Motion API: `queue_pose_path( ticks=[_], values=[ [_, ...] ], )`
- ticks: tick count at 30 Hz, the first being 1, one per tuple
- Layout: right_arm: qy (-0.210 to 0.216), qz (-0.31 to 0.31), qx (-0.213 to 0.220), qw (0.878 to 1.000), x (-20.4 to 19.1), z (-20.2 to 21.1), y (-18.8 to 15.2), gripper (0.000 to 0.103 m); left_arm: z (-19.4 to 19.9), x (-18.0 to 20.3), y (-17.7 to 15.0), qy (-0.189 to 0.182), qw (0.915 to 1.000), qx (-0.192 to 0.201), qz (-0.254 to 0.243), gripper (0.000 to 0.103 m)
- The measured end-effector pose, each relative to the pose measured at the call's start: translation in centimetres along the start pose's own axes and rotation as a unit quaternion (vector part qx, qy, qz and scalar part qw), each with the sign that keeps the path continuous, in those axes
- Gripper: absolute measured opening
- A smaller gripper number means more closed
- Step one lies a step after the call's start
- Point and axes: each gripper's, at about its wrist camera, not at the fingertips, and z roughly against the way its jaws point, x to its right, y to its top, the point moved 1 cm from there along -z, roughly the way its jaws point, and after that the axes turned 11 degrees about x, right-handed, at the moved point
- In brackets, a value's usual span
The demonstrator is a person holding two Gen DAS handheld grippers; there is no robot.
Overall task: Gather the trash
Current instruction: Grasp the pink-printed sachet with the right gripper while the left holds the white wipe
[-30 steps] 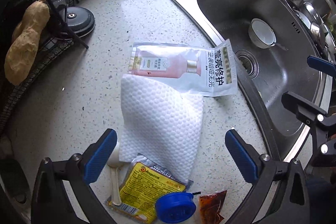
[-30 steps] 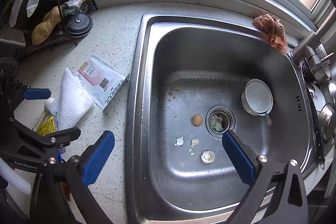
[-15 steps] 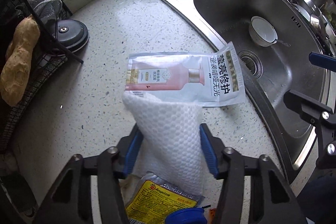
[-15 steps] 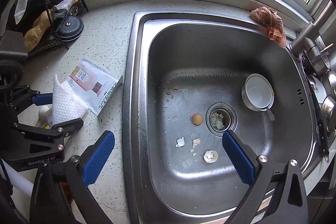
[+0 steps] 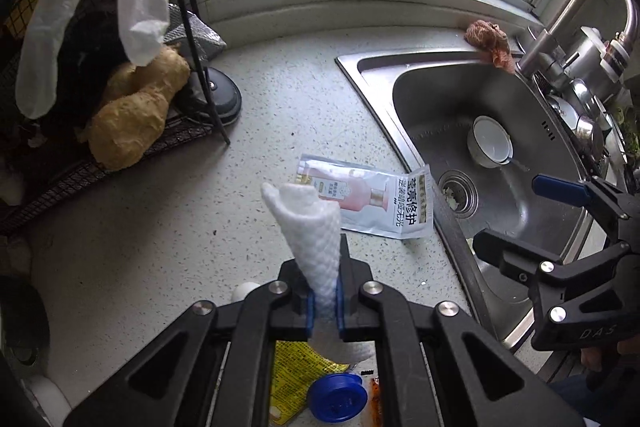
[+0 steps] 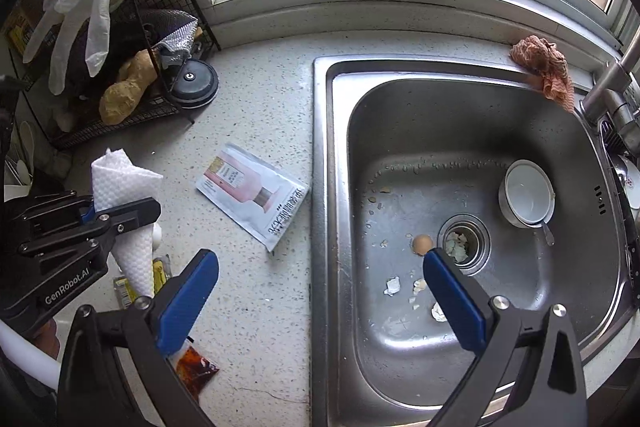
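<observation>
My left gripper (image 5: 323, 303) is shut on a white paper towel (image 5: 314, 227), lifted off the speckled counter; it also shows in the right wrist view (image 6: 124, 187). A pink-and-white sachet (image 5: 366, 203) lies flat on the counter by the sink; the right wrist view shows it too (image 6: 256, 195). Below the left gripper lie a yellow packet (image 5: 296, 375), a blue cap (image 5: 338, 399) and a red sauce packet (image 6: 196, 367). My right gripper (image 6: 316, 291) is open and empty above the sink's left rim. Eggshell bits (image 6: 420, 245) lie in the sink.
The steel sink (image 6: 400, 107) holds a small white bowl (image 6: 528, 193) and a drain strainer (image 6: 464, 241). A black wire rack (image 5: 120, 147) with ginger and a hanging plastic glove stands at left. An orange cloth (image 6: 544, 67) lies at the sink's back corner by the faucet.
My left gripper closed on the paper towel and lifted it off the counter, tilting upward. My right gripper stayed open and drifted slightly left over the sink's edge.
</observation>
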Motion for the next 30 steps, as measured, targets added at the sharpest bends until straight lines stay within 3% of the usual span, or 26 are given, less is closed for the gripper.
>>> queue_pose_path(
  ticks=[2,6,10,12,19,27,29,30],
  values=[
    [0.020,-0.011,-0.003,1.000,-0.6,-0.4,0.6,0.102,0.3,-0.8,0.2,0.004,1.0000,0.003,0.007,0.006],
    [0.043,-0.012,-0.019,0.999,-1.8,-2.0,1.4,0.089,0.0,-2.5,0.0,0.006,0.9995,-0.001,0.031,0.006],
    [0.064,-0.027,-0.055,0.996,-2.1,-4.5,1.4,0.066,-1.3,-2.7,-0.1,0.006,0.9993,-0.011,0.035,0.006],
    [0.068,-0.034,-0.069,0.995,-2.1,-5.5,1.2,0.060,-1.8,-2.8,-0.2,0.008,0.9992,-0.017,0.035,0.006],
    [0.071,-0.042,-0.092,0.992,-2.3,-7.4,0.9,0.044,-3.2,-3.1,-0.6,0.008,0.9988,-0.033,0.036,0.006],
    [0.069,-0.044,-0.099,0.992,-2.3,-8.3,0.2,0.036,-3.8,-3.4,-1.4,0.005,0.9980,-0.042,0.047,0.006],
    [0.071,-0.046,-0.095,0.992,-2.2,-8.5,0.4,0.028,-4.0,-3.3,-1.5,0.005,0.9978,-0.045,0.049,0.006],
    [0.067,-0.043,-0.094,0.992,-2.2,-8.6,0.5,0.011,-4.1,-3.2,-1.5,0.005,0.9977,-0.045,0.050,0.006]
  ],
)
